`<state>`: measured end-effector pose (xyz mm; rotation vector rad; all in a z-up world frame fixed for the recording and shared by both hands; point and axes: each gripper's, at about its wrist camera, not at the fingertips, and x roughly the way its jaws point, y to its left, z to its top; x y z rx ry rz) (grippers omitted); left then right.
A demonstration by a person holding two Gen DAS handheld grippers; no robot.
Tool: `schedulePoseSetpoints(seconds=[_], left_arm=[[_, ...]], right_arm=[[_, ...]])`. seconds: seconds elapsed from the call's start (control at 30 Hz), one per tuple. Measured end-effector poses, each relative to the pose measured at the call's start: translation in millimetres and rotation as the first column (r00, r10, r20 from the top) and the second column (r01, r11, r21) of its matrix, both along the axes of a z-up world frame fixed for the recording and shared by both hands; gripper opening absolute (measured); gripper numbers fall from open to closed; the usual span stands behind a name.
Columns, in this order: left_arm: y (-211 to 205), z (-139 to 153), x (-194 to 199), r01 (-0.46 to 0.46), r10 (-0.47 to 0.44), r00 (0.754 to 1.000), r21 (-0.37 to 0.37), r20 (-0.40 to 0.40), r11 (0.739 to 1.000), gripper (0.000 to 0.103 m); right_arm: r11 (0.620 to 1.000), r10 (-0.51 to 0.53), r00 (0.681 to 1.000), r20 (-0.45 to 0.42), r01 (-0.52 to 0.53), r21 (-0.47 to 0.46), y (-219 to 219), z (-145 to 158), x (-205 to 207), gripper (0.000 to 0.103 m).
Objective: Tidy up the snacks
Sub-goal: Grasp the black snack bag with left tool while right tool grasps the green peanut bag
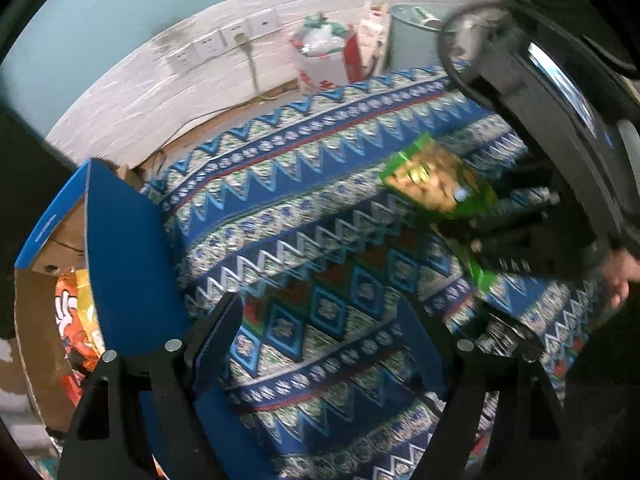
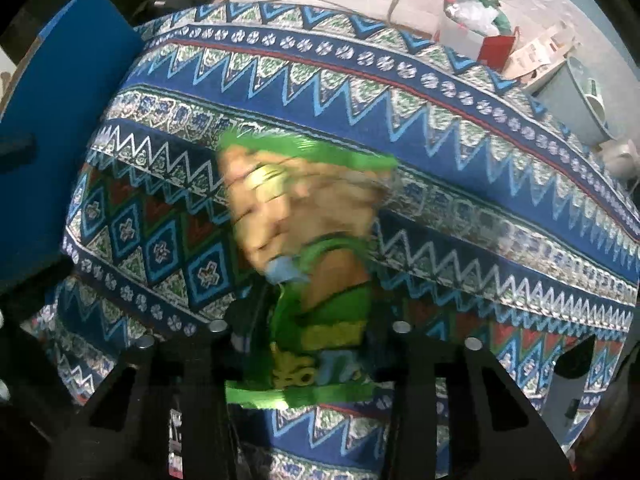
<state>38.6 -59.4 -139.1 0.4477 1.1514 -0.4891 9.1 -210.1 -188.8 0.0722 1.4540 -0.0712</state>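
The right hand-held gripper (image 2: 308, 344) points down at the patterned cloth (image 2: 420, 128) and has closed on a green snack bag (image 2: 304, 216); the bag's lower part sits between the two black fingers, while its upper, tan-printed part spreads out ahead of them over the cloth. Motion blur smears the bag, so whether it rests on the cloth or hangs just above it is hard to tell. In the left wrist view the same green snack bag (image 1: 436, 184) appears at the right, pinched in the right hand-held gripper (image 1: 500, 236), with part of a hand (image 1: 620, 276) behind it.

The left hand-held gripper (image 1: 320, 336) is spread wide with nothing between its fingers, above the cloth-covered desk (image 1: 280, 200). Just to its left stands a cardboard box with blue outer sides (image 1: 120, 248); orange snack packets (image 1: 76, 320) lie inside it.

Beyond the desk's far edge are a white brick wall with sockets (image 1: 224, 44), a bag stuffed with crumpled plastic (image 1: 320, 44) and a pale bin (image 2: 576, 100).
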Motion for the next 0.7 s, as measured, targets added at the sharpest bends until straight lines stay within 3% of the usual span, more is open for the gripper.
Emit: schedulePoseSetpoints(seconds=[0.33, 0.53, 0.7], left_arm=[[-22.0, 2.4, -47.3, 0.148, -0.149, 0.988, -0.041, -0.033, 0.988, 0.082], [-37.0, -4.3, -75.4, 0.245, -0.245, 0.969, 0.002, -0.026, 0.97, 0.082], [-48.7, -10.8, -89.5, 0.29, -0.289, 0.955, -0.005, -0.058, 0.957, 0.082]], right_arm=[[0.999, -0.006, 1.0, 0.021, 0.007, -0.039, -3.8, 32.3, -40.6, 0.031], [0.998, -0.019, 0.999, 0.029, 0.021, -0.062, -9.1, 51.9, -75.6, 0.031], [0.997, -0.054, 0.998, 0.014, 0.055, -0.054, -22.8, 50.1, -96.3, 0.031]])
